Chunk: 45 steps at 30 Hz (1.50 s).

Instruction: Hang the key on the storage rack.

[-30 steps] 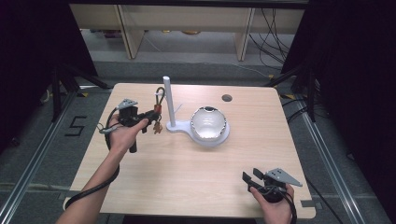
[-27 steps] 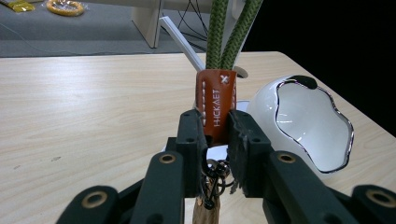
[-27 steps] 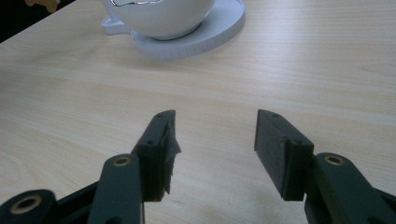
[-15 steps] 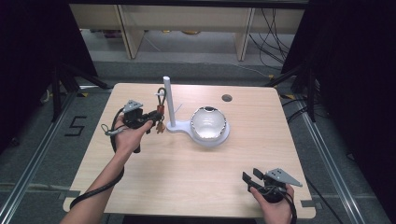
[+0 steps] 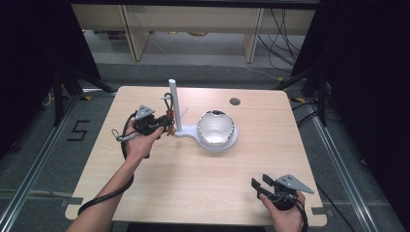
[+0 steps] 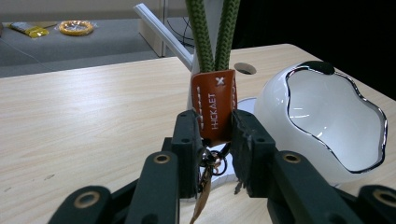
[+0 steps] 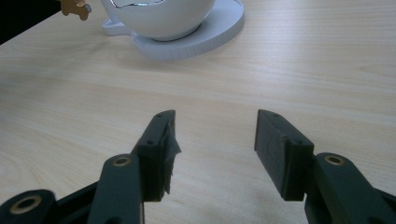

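Left gripper (image 6: 212, 135) jaws clamped on orange "HICKAET" tag (image 6: 214, 109); right gripper (image 7: 215, 140) jaws apart.

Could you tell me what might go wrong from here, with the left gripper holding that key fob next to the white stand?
1. The left gripper pinches only the lower part of the orange leather tag; a tug on the green cord could slip it free.
2. The white post rises just beyond the tag, so a sideways pull might tip the stand.
3. The egg-shaped bowl sits close by and could be knocked.
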Motion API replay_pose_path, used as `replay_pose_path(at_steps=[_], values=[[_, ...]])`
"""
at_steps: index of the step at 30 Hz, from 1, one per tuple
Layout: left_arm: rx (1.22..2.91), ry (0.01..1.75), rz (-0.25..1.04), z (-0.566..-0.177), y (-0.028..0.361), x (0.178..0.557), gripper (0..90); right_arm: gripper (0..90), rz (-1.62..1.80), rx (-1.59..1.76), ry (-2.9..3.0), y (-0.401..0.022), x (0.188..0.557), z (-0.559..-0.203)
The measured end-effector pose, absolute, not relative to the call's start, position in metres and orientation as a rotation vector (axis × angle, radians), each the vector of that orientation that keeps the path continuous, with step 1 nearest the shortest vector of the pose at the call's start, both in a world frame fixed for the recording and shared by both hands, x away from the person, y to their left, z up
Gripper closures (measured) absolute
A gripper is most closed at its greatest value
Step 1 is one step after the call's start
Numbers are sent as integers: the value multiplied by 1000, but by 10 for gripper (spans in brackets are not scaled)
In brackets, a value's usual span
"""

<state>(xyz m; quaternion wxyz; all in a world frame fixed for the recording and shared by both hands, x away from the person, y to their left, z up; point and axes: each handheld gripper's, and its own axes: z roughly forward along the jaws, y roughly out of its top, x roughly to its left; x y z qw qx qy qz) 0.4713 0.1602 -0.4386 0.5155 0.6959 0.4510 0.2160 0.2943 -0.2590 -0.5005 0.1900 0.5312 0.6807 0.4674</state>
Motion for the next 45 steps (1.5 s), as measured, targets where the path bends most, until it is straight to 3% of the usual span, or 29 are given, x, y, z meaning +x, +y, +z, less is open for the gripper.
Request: replay_pose_path(at_steps=[12,21,30,45], values=[[1691,1040,565,-444,159,469,665,490,1304,1469,1905,-260,294,-499],[1650,992,649,-442,162,452,501,487,1309,1460,1902,-260,294,-498],[1661,981,711,-454,177,416,382,482,1302,1481,1901,-263,294,-497],[1594,1029,741,-513,213,346,355,476,1323,1508,1874,-261,294,-502]])
